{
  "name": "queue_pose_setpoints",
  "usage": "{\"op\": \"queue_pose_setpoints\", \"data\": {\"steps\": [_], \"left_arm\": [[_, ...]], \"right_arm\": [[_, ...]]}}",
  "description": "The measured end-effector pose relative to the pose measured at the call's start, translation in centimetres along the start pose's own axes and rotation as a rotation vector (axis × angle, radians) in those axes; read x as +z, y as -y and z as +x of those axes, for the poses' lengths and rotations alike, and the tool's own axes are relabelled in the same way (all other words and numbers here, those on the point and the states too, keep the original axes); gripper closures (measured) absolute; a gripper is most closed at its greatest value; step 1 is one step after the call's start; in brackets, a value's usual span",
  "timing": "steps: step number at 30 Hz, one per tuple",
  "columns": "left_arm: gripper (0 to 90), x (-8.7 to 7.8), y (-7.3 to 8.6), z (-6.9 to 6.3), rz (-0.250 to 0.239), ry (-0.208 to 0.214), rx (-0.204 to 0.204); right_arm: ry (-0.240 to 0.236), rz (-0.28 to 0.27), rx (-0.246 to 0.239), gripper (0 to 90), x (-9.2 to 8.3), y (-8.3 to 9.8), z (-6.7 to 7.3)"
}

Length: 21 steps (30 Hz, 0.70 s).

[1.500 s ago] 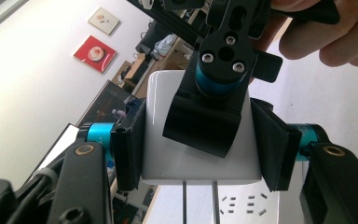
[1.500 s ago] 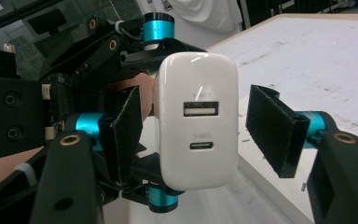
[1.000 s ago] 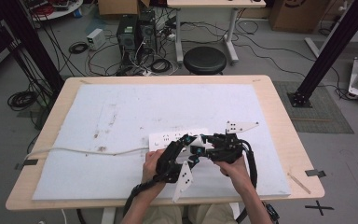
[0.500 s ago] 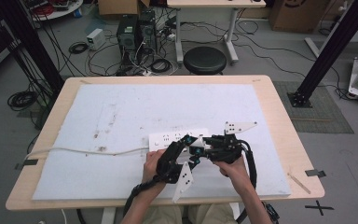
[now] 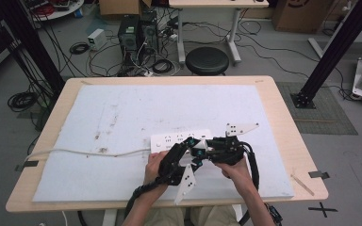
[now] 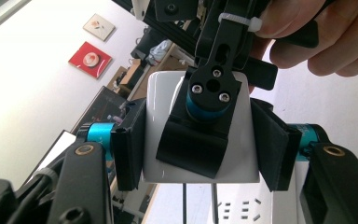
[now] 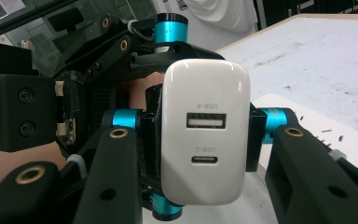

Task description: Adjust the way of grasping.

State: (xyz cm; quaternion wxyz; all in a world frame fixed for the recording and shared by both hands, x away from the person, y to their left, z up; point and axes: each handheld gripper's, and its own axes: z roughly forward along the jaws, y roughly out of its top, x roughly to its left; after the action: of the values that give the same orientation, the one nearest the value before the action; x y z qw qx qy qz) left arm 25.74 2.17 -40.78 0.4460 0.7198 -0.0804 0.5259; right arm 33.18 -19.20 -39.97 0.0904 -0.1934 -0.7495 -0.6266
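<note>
A white USB charger [image 7: 205, 135] hangs between my two grippers just above the table's near edge, its two ports facing the right gripper view. My left gripper [image 6: 200, 140] is shut on the charger [image 6: 240, 156], its pads on two opposite sides. My right gripper [image 7: 203, 140] meets it head-on; its jaws have just been closing and now press on the charger's sides. In the high view the left gripper [image 5: 188, 150] and the right gripper [image 5: 206, 149] touch tip to tip over the charger [image 5: 199, 152].
A white power strip [image 5: 169, 140] lies just beyond the grippers on the white mat [image 5: 169, 103], its cable [image 5: 85, 151] running off to the left edge. The wooden table [image 5: 287, 141] borders the mat. A stool [image 5: 207, 60] and computers stand on the floor behind.
</note>
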Motion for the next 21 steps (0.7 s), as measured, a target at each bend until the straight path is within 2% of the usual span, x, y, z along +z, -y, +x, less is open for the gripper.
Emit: {"op": "queue_pose_setpoints", "data": {"steps": [3, 13, 20, 21], "left_arm": [[42.4, -0.03, 0.1, 0.09, 0.0, -0.005, -0.009], [42.4, -0.07, 0.16, 0.04, 0.006, -0.002, 0.003], [42.3, -0.1, 0.27, 0.12, 0.016, 0.011, 0.01], [42.3, -0.07, 0.32, 0.1, 0.016, 0.018, 0.001]], "right_arm": [[-0.001, -0.01, 0.002, 61.9, -0.23, 0.06, -0.13], [-0.003, -0.005, 0.005, 62.9, -0.17, 0.09, -0.24], [0.008, 0.003, 0.022, 63.2, -0.04, 0.17, -0.16], [0.008, 0.005, 0.024, 63.2, -0.01, 0.19, -0.2]]}}
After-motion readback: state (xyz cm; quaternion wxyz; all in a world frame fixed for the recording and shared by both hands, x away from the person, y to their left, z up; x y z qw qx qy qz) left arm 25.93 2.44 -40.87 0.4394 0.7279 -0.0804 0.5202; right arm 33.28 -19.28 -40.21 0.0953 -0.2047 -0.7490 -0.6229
